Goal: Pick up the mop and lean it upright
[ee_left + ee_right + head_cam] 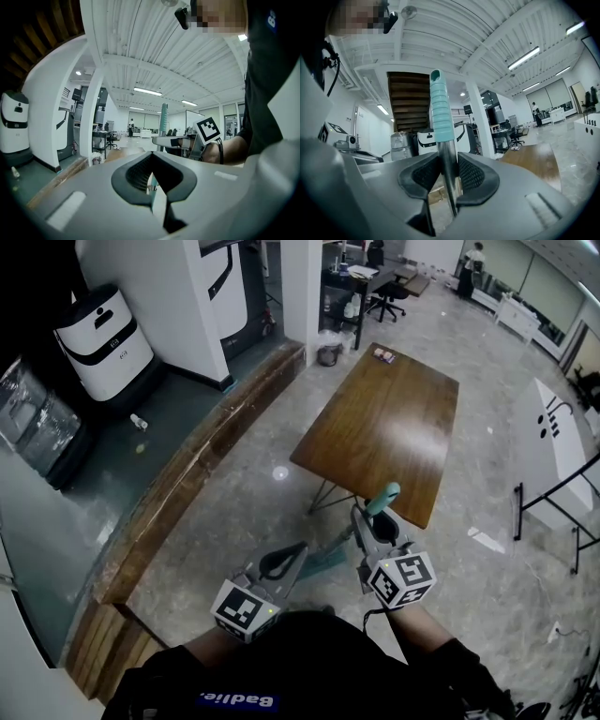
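The mop's handle ends in a ribbed teal grip (384,495), which stands up over the near corner of the wooden table. My right gripper (367,521) is shut on the metal shaft just below that grip. In the right gripper view the shaft (448,164) runs up between the pads to the teal grip (440,108). My left gripper (295,554) is lower and to the left, shut on the pale teal lower shaft (328,557). The left gripper view shows this shaft (153,187) between the pads (136,174). The mop head is hidden below my arms.
A brown wooden table (384,427) stands right ahead on the marble floor. A long wooden ledge (187,484) runs along the left, with a white machine (98,338) behind it. A white table (553,437) is at the right. A bin (328,354) sits near the pillar.
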The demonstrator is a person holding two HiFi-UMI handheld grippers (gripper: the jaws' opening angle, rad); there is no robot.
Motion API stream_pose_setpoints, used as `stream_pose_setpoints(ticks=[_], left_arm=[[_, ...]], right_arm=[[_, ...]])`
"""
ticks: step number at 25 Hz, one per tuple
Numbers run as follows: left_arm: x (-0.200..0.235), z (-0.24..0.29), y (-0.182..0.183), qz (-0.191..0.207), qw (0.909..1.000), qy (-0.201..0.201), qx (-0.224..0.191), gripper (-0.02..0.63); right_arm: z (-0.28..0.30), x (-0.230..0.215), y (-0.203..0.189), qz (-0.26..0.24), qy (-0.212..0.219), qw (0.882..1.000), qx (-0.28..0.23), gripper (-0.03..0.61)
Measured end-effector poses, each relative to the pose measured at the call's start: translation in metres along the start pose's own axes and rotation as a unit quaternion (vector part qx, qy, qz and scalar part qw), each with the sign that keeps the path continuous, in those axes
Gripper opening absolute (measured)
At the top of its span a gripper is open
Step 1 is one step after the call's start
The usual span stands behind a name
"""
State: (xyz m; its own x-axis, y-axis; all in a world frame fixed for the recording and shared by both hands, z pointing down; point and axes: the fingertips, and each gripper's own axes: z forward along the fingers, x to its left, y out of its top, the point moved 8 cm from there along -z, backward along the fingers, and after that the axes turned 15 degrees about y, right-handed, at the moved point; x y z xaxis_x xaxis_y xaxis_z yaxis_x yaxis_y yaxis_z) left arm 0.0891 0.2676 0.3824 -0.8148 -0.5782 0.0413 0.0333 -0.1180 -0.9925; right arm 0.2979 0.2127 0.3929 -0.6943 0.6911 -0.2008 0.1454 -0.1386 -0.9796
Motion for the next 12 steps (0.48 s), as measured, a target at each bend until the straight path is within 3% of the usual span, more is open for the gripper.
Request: stream_pose_setpoints(ticks=[12], left_arm=[[-0.001, -0.003, -0.003, -0.017, 0.9989, 0.043, 0.003, 0.02]], right_arm=[[0.021, 0.004, 0.009, 0.006, 0.064, 0.998, -0.006, 0.114]])
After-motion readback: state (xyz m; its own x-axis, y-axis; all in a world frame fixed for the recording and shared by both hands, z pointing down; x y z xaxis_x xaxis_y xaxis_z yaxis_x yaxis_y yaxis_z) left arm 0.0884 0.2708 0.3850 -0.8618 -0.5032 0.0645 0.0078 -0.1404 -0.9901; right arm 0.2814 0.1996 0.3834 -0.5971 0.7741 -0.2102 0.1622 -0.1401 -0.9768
